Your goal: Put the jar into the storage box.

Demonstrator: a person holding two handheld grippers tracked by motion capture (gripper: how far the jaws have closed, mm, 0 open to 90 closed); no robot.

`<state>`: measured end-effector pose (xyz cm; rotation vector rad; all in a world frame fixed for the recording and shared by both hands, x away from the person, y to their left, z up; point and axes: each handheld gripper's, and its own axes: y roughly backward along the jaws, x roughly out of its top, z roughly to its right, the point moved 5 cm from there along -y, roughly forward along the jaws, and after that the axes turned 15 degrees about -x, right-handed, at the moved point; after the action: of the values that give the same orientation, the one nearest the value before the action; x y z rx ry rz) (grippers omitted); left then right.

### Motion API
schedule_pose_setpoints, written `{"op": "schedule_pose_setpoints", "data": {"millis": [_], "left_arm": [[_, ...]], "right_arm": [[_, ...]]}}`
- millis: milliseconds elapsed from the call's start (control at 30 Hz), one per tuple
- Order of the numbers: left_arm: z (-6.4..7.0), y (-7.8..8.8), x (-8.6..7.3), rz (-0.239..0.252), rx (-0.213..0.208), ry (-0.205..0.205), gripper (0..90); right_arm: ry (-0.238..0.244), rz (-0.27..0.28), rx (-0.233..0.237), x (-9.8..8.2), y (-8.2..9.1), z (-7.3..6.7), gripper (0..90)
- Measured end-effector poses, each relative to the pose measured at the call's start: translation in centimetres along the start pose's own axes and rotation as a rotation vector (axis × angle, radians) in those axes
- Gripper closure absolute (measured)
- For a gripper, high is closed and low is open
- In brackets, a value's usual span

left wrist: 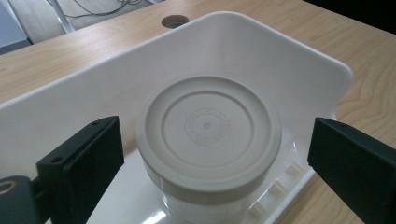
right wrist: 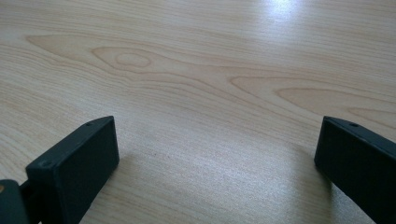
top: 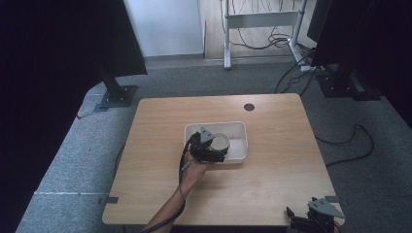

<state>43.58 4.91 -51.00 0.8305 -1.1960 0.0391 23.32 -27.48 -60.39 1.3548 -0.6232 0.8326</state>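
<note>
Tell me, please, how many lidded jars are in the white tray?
1: a lidded jar stands in the white tray, between the open jaws of the left gripper. Nothing else shows inside.

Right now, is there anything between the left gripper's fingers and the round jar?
No. In the left gripper view the fingers stand open on either side of the jar in the white tray, with only open gaps between them.
</note>
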Motion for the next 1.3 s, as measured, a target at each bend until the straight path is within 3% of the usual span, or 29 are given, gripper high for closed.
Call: {"op": "schedule_pose_setpoints", "data": {"millis": [167,1300], "left_arm": [[0.1,0.7,0.0,-0.011,-0.018,-0.022,3.4],[0.4,4.7,-1.5,0.027,-0.074,-0.052,4.0]], "right_arm": [[0.0,0.001,0.0,0.0,0.0,0.0,0.0],[-0.003,0.002,-0.002,0.0,0.0,0.0,0.0]]}}
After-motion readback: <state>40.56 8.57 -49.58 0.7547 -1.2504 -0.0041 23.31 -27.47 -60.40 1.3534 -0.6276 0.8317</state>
